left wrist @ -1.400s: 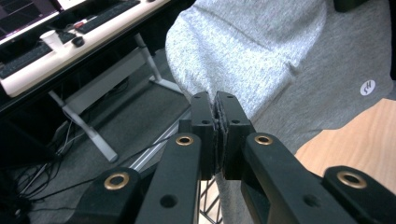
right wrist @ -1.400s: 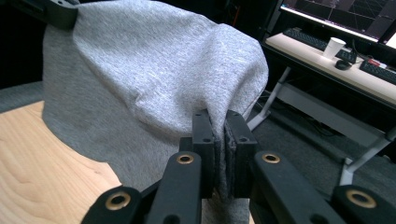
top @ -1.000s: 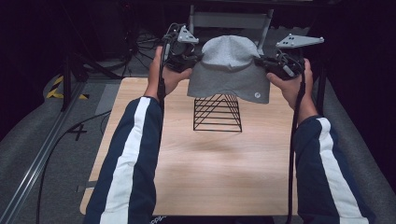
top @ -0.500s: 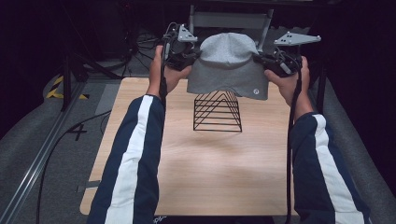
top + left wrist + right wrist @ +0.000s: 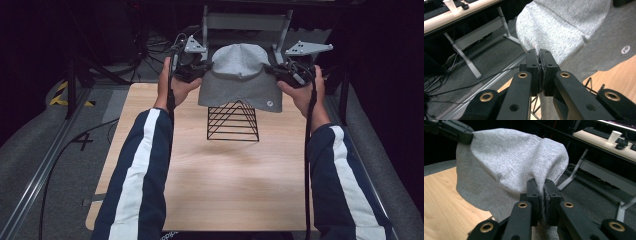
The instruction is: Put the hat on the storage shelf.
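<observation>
Clamping both tongs on the hat [image 5: 240, 75]: left gripper [image 5: 192, 70] pinches its left edge, right gripper [image 5: 285, 72] its right edge, jaws fully closed on fabric. Hat hangs stretched left-to-right between them, just above and slightly beyond the wire stand [image 5: 233, 121], mid-table [image 5: 210, 175]. Both hands equally near.

Your left claw [image 5: 204, 70] and right claw [image 5: 272, 71] hold the hat [image 5: 241, 75] at its two sides, above the wire stand [image 5: 233, 122] on the worktop [image 5: 210, 175].
</observation>
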